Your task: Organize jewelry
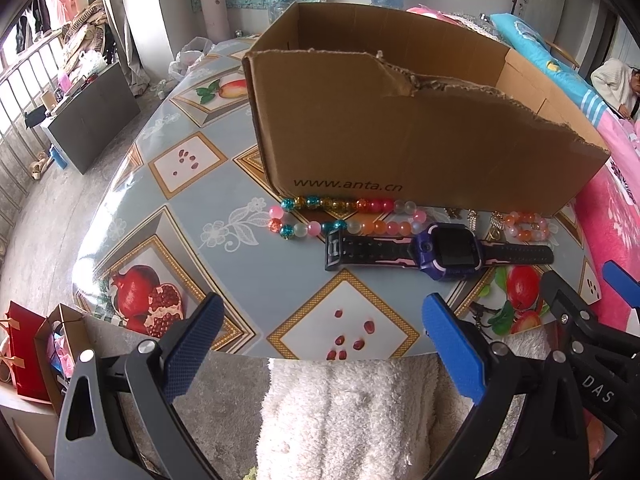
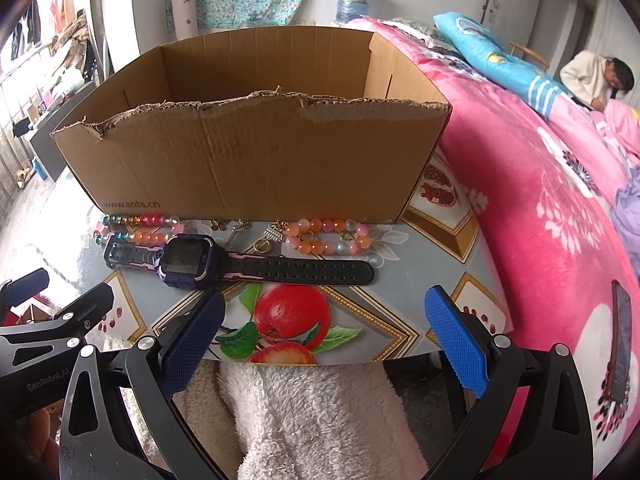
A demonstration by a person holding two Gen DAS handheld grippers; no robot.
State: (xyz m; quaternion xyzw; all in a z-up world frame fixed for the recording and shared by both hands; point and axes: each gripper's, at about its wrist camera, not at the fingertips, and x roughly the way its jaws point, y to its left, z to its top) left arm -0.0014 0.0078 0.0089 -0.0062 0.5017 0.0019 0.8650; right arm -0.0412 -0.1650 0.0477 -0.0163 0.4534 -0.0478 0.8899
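Note:
An open brown cardboard box [image 1: 400,136] [image 2: 248,160] stands on a table with a fruit-print cover [image 1: 192,216] [image 2: 440,288]. In front of it lie a multicolour bead bracelet [image 1: 320,216] [image 2: 132,230], a purple and black smartwatch [image 1: 440,250] [image 2: 224,262], a few small gold trinkets [image 2: 264,236] and an orange and pink bead bracelet [image 1: 524,226] [image 2: 328,236]. My left gripper [image 1: 320,336] and right gripper [image 2: 324,332] are both open and empty, near the table's front edge, short of the jewelry.
A bed with a pink cover [image 2: 540,200] runs along the table's right side, with a person [image 2: 596,76] at its far end. A white fluffy cloth [image 1: 352,412] lies below the grippers. Bags [image 1: 36,356] stand on the floor at left.

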